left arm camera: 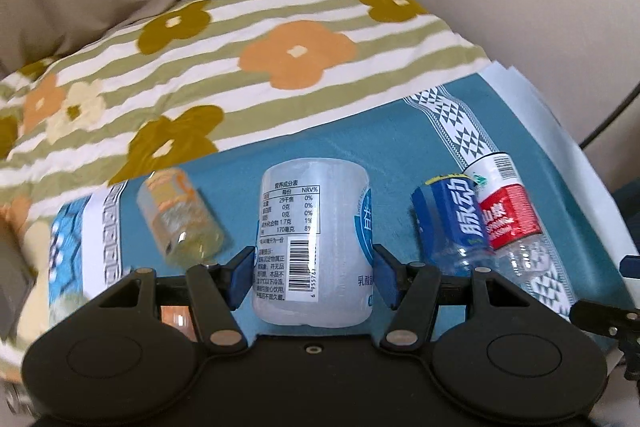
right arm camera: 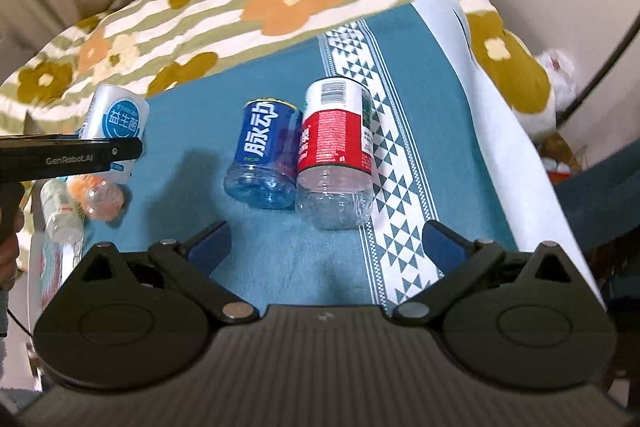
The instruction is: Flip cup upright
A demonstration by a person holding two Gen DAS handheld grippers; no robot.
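My left gripper (left arm camera: pixel 314 273) is shut on a frosted white cup (left arm camera: pixel 314 243) with a printed label and barcode, its blue pads pressed on both sides. The same cup (right arm camera: pixel 116 123) shows at the left of the right wrist view, held above the teal cloth by the left gripper's black body (right arm camera: pixel 72 155). A blue-labelled cup (right arm camera: pixel 264 155) and a red-labelled cup (right arm camera: pixel 336 155) stand side by side upside down on the cloth. My right gripper (right arm camera: pixel 326 247) is open and empty, just in front of those two cups.
A yellow-orange cup (left arm camera: pixel 180 217) lies on its side on the teal cloth (left arm camera: pixel 360 147). Two more small cups (right arm camera: pixel 80 199) lie at the left. A striped flowered blanket (left arm camera: pixel 240 47) covers the far part. The cloth's white edge (right arm camera: pixel 492 107) drops off at the right.
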